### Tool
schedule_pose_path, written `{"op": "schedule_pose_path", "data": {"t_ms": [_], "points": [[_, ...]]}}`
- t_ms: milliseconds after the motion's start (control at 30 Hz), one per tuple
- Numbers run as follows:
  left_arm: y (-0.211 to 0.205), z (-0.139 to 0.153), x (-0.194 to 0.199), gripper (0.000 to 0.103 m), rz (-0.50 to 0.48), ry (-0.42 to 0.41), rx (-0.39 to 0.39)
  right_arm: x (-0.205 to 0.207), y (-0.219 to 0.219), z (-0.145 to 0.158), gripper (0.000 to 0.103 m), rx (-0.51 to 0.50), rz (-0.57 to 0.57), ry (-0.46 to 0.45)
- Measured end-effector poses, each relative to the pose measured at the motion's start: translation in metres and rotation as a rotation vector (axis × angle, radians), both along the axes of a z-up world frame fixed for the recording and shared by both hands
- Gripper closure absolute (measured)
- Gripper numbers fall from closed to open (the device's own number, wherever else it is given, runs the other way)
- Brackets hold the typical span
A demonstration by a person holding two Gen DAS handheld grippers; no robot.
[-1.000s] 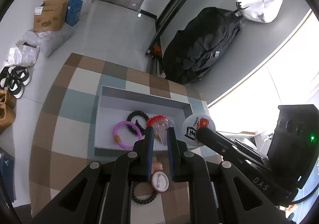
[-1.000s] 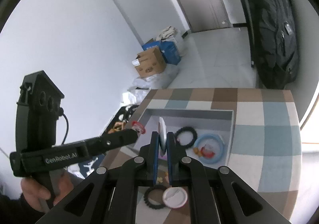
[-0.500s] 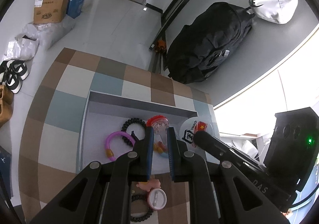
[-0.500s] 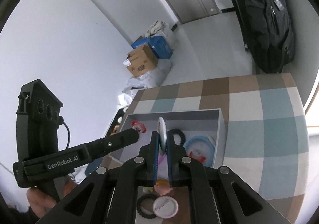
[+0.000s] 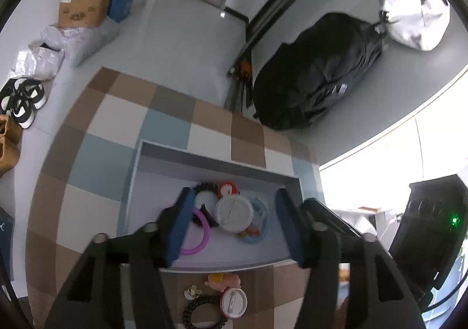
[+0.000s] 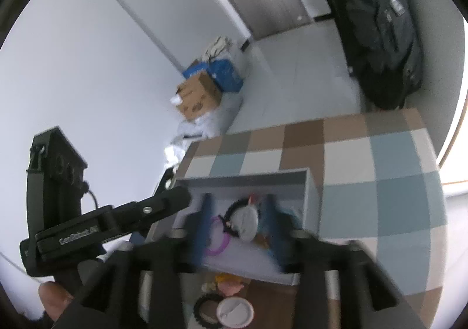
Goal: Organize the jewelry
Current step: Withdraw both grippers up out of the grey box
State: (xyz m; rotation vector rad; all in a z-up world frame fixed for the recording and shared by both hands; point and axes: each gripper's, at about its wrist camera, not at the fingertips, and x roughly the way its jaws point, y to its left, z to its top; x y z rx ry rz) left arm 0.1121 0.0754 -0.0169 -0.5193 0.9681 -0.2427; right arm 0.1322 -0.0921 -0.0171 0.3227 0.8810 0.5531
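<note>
Over the grey tray [image 5: 210,162], both tongs, left [image 5: 234,223] and right [image 6: 238,223], are being opened, nothing gripped; white badge [image 5: 234,213] lying inside.

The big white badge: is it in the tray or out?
In. The white badge lies back-up inside the grey tray.

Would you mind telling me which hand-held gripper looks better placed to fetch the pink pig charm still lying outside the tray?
Probably the left hand-held gripper: its jaws are opening with nothing gripped, and the pig charm lies on the cloth just beneath it, near the tray.
</note>
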Motion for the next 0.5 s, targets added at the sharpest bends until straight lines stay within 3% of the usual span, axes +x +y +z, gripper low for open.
{"op": "schedule_pose_path", "data": {"t_ms": [67,133,233,500], "points": [[0.0,0.004,-0.002,0.042,-0.006,-0.017,0.014,-0.003,-0.004,0.005,0.041,0.018,-0.006,-0.025],[0.0,0.004,-0.003,0.042,-0.011,-0.012,0.018,-0.004,-0.005,0.008,0.022,0.008,-0.014,-0.038],[-0.001,0.0,-0.004,0.042,-0.012,-0.001,0.043,-0.006,-0.008,0.01,0.007,-0.012,-0.034,-0.041],[0.004,0.005,-0.015,0.042,0.011,-0.028,0.135,-0.013,-0.016,0.013,0.0,-0.062,-0.074,-0.062]]}}
